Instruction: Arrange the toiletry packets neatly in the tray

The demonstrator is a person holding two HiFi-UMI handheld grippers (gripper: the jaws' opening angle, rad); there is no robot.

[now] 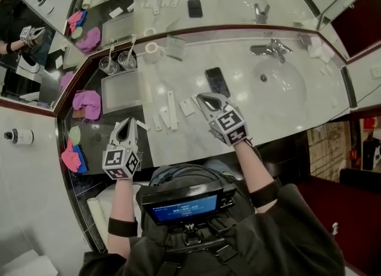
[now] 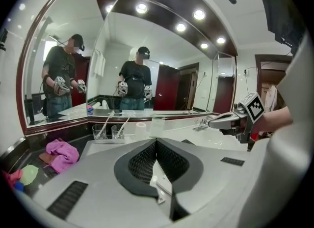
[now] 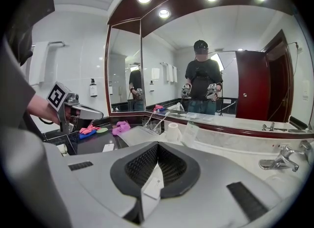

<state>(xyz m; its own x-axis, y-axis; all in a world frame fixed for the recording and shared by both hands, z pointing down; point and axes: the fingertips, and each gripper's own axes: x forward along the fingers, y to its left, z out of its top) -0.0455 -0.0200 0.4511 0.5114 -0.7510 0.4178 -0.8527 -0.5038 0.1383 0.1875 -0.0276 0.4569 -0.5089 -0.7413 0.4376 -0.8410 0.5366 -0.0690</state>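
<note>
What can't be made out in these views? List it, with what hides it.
1. Print on the toiletry packets: head view, too small to read.
2. Most of those packets in the gripper views: hidden under the bodies of the left gripper and right gripper; only slivers show.
3. Whether the tray holds anything: head view, clear plastic and glare.

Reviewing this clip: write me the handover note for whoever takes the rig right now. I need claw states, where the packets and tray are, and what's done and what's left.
Left claw: shut, empty, hanging just in front of the tray.
Right claw: shut, empty, over the marble counter beside the packets.
Toiletry packets: several white ones lie loose on the marble between the two claws.
Tray: left of the packets, in front of two glasses; it looks empty.
Done: no packet is in the tray yet.
Left: pick up each packet and line them up in the tray.
</note>
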